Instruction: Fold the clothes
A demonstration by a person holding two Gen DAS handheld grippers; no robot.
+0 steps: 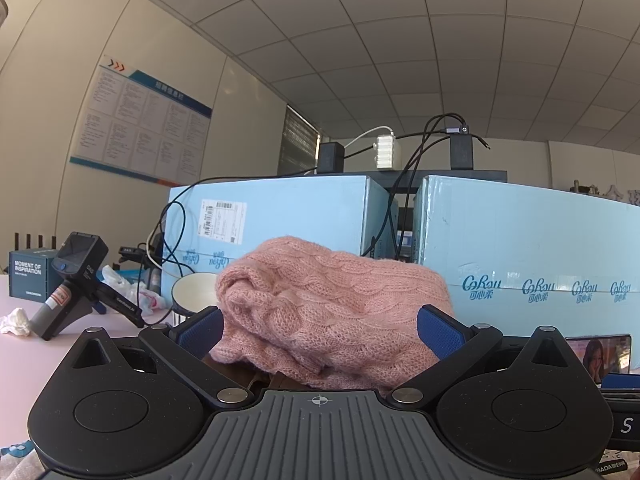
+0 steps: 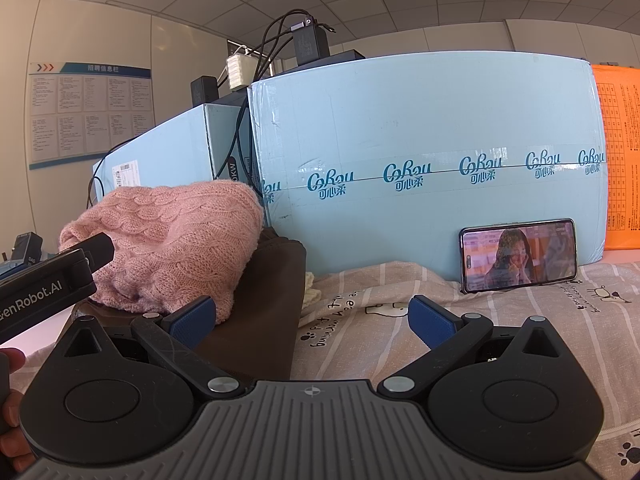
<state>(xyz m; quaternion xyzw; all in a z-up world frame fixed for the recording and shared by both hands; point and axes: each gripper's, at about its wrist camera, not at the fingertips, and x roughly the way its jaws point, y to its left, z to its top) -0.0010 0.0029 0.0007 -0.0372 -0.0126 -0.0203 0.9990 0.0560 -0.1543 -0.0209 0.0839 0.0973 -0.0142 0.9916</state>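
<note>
Standing along the far edge of the table (image 1: 24, 344), two light blue boxes (image 2: 420, 152) form the backdrop, the right one the larger in the right wrist view. A patterned sheet (image 2: 460, 320) covers the table on the right side, while the left part is bare pink.

The pink sweater (image 1: 332, 300), a cable knit, lies bunched on top of a folded brown garment (image 2: 264, 308), near the boxes and at the left edge of the sheet.

The left gripper (image 1: 320, 328) is open, its blue pads spread wide to either side of the sweater; no pad is seen pressing the knit. The right gripper (image 2: 312, 316) is also open and empty, with one pad over the brown garment and the other over the sheet.

A phone (image 2: 520, 256) leans on its long side against the right box, its screen lit. A white cup (image 1: 196, 292) stands just left of the sweater. A spare black handheld device (image 1: 76, 280) rests toward the table's left edge, beside crumpled white paper (image 1: 16, 320).
</note>
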